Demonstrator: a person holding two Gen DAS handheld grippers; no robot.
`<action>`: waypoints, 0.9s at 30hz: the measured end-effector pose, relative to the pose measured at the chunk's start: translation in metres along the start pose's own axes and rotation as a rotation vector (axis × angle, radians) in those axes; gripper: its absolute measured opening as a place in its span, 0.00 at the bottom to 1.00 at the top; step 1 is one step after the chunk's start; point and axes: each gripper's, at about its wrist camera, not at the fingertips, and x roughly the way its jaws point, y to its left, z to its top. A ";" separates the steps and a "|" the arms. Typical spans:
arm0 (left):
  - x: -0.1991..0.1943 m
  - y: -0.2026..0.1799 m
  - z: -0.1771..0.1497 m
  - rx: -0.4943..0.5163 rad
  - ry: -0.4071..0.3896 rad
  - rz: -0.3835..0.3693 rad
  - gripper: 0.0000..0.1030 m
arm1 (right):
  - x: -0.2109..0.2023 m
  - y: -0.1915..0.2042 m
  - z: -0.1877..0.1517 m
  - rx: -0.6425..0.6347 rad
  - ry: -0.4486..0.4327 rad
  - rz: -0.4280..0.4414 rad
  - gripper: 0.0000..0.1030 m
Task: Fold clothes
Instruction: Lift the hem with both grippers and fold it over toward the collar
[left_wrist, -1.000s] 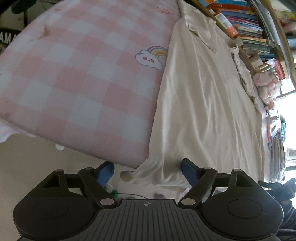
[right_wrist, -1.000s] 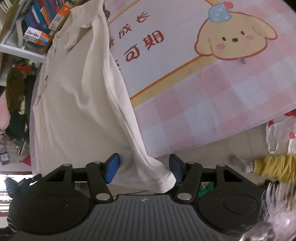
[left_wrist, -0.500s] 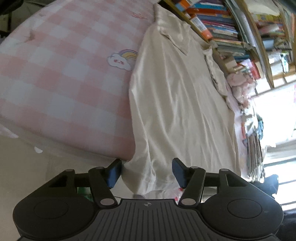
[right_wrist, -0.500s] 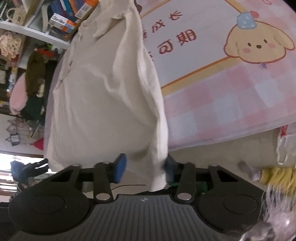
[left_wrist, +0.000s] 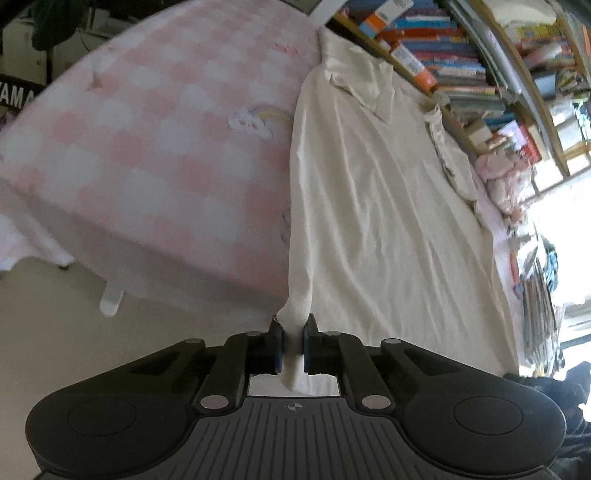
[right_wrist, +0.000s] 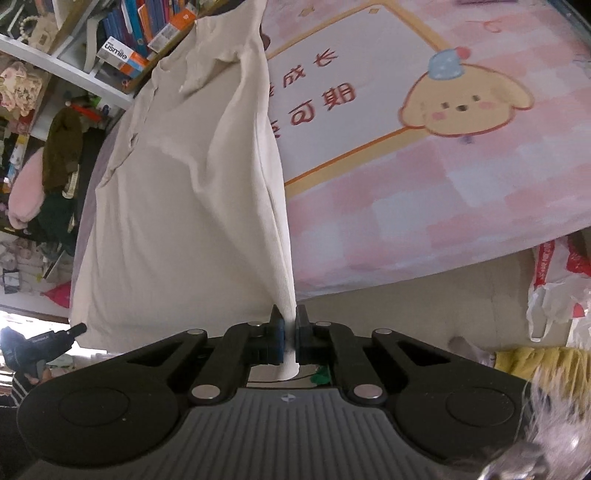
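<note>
left gripper clamped on the hem corner of the cream shirt, low centre of the left wrist frame. blue pads pinch the fabric, a short tail of cloth hangs out below the jaws. from the pinch, the shirt edge runs taut straight up the frame toward the collar at upper centre. rest of the shirt lies spread over the right half of the frame on the pink checked bedsheet, wrinkled but mostly flat. bookshelf along the upper right, just past the collar end.

right gripper also closed on the cream shirt, other hem corner, low centre of the right wrist frame. fabric pulled into a taut ridge running up to the collar at upper left. shirt body fills the left-centre; the bedsheet's puppy print is upper right. plastic bag on the floor at right edge. motion blur in both views.
</note>
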 end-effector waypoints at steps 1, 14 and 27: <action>0.000 -0.001 -0.005 -0.005 0.007 0.000 0.08 | -0.003 -0.003 -0.002 -0.001 0.001 -0.004 0.05; -0.001 0.000 -0.086 -0.092 0.092 0.012 0.08 | -0.022 -0.051 -0.048 0.045 0.130 -0.006 0.05; -0.049 -0.038 -0.027 -0.249 -0.349 -0.341 0.08 | -0.087 -0.033 0.028 0.170 -0.234 0.423 0.05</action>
